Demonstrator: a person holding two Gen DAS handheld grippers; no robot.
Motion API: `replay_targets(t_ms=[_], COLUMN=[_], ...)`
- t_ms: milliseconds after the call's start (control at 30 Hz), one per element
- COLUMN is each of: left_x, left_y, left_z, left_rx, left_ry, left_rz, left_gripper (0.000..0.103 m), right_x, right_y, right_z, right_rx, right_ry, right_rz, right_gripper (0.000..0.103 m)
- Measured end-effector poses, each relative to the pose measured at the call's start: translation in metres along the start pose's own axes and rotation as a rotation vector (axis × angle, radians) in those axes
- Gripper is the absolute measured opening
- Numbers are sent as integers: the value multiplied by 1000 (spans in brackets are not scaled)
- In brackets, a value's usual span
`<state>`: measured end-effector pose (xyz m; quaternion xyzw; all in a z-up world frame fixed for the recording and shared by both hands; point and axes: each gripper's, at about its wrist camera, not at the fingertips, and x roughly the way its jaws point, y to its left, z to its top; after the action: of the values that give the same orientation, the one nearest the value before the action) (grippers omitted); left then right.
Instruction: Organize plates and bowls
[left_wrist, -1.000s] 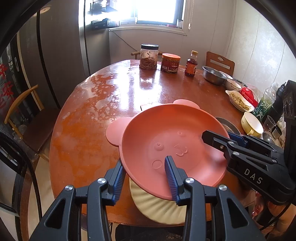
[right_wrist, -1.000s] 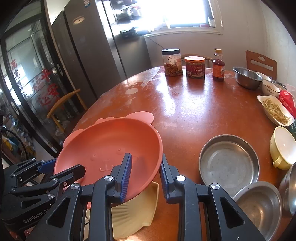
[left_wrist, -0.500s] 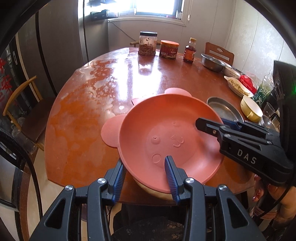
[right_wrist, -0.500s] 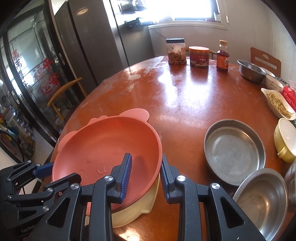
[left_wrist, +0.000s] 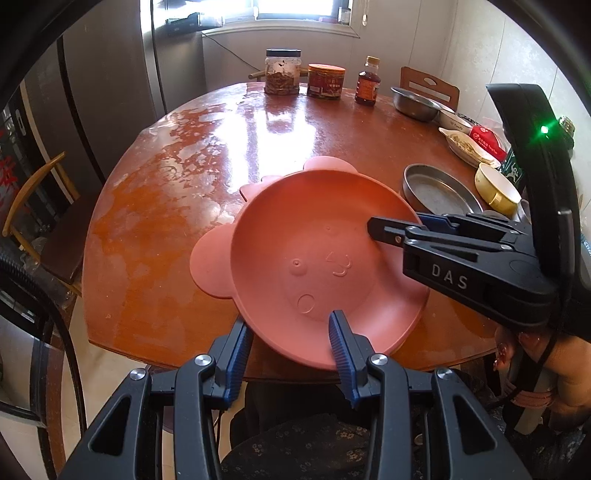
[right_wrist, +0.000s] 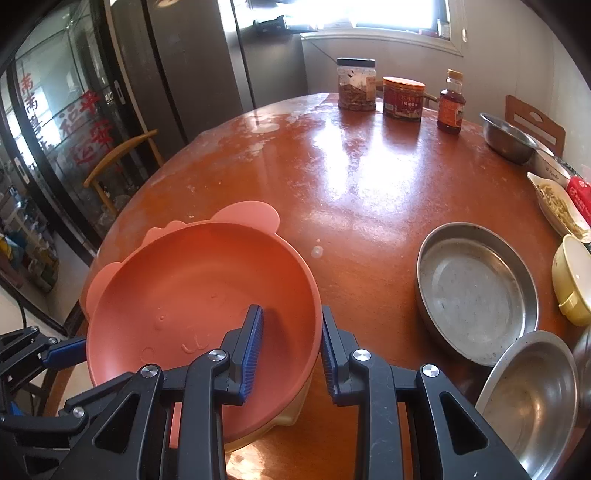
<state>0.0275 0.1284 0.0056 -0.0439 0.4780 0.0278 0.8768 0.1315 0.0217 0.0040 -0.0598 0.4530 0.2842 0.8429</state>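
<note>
A pink bear-faced plate (left_wrist: 314, 251) with round ears lies near the front edge of the round wooden table (left_wrist: 177, 206). It rests over a cream plate (right_wrist: 290, 417), of which only a sliver shows in the right wrist view. My left gripper (left_wrist: 290, 325) is shut on the pink plate's near rim, one finger inside and one under it. My right gripper (right_wrist: 291, 314) is shut on the plate's right rim (right_wrist: 312, 295). The right gripper (left_wrist: 373, 225) also reaches in from the right in the left wrist view. The left gripper (right_wrist: 55, 350) shows at the lower left in the right wrist view.
Right of the plates are a flat steel pan (right_wrist: 476, 288), a steel bowl (right_wrist: 532, 398) and a yellow bowl (right_wrist: 572, 280). Two jars (right_wrist: 402, 98) and a bottle (right_wrist: 450, 103) stand at the back, another steel bowl (right_wrist: 506, 138) and a dish of food (right_wrist: 557, 206) at the far right. A wooden chair (right_wrist: 118, 166) stands left.
Both grippers have come down with the pink plate. The cream plate, earlier plainly showing beneath it, is now almost wholly covered.
</note>
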Motion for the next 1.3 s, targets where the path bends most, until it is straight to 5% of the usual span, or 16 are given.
replay_targets(t_ms=[1300], left_x=[20], left_y=[-2], left_z=[4], left_rx=[26], left_ry=[43], left_rz=[51], left_gripper=[43], right_x=[20], right_y=[-6], right_z=[0], right_rx=[7], right_ry=[19], right_rz=[-13], right_gripper=[34])
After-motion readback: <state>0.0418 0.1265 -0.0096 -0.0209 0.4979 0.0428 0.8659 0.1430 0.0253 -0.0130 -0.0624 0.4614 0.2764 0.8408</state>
